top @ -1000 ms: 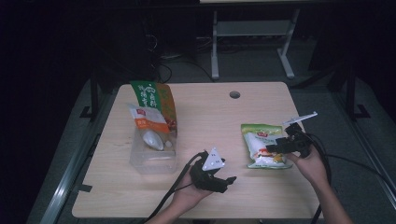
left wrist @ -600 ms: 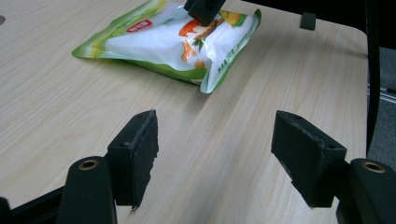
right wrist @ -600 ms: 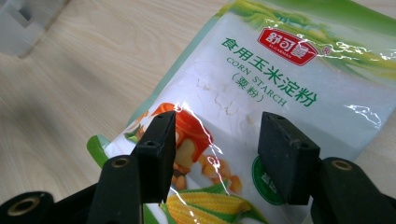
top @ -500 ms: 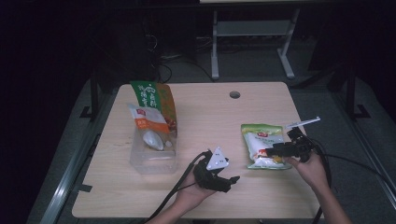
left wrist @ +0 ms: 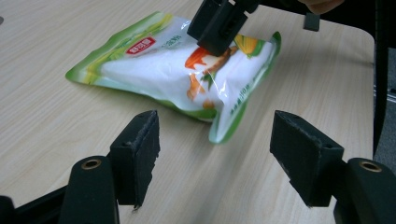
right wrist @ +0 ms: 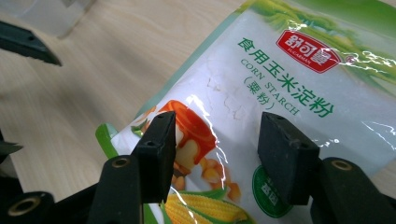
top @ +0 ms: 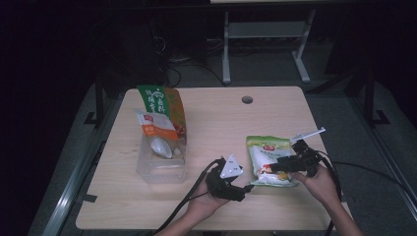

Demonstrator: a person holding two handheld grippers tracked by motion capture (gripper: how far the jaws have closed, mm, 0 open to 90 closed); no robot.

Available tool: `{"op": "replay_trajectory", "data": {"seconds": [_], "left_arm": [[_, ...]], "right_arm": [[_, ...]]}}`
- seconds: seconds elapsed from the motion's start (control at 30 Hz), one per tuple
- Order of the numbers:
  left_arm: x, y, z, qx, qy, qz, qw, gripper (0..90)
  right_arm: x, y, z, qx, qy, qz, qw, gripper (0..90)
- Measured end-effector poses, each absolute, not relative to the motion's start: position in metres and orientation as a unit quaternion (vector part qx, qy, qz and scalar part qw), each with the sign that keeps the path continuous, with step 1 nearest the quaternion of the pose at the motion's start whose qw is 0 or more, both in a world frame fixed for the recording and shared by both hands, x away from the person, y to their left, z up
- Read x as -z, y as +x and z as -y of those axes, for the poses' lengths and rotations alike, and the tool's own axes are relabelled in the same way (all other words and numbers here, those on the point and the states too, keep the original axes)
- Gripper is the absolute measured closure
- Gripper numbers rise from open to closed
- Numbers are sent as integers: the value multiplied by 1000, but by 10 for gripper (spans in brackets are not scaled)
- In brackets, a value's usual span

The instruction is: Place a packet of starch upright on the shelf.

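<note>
Meanwhile, the corn starch bag (top: 269, 158) lay flat on the table (top: 216, 118) at about 4 o'clock from centre. Right gripper (top: 287, 164) hovered over the bag's lower half, tongs part-open after just closing in, pads not gripping it. Left gripper (top: 241, 187), at 7 o'clock from the bag, had tongs wide and empty, aimed at the bag's corner.
</note>
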State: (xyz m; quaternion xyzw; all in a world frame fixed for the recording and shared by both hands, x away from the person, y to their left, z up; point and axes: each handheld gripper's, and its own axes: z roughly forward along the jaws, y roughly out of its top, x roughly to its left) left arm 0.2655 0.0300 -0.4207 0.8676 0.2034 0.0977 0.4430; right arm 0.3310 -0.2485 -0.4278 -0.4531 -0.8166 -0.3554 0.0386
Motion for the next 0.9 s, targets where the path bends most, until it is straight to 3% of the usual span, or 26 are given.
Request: {"op": "replay_trajectory", "data": {"seconds": [0.3, 0.6, 0.9], "left_arm": [[420, 280, -13, -95, 869, -211, 437, 423], [422, 298, 14, -76, 872, -219, 432, 572], [430, 306, 30, -58, 877, -223, 421, 621]], "right_arm": [[418, 349, 257, 350, -475, 807, -3, 352], [434, 379, 277, 316, -526, 790, 3, 317], [447, 390, 291, 318, -547, 774, 28, 320]]}}
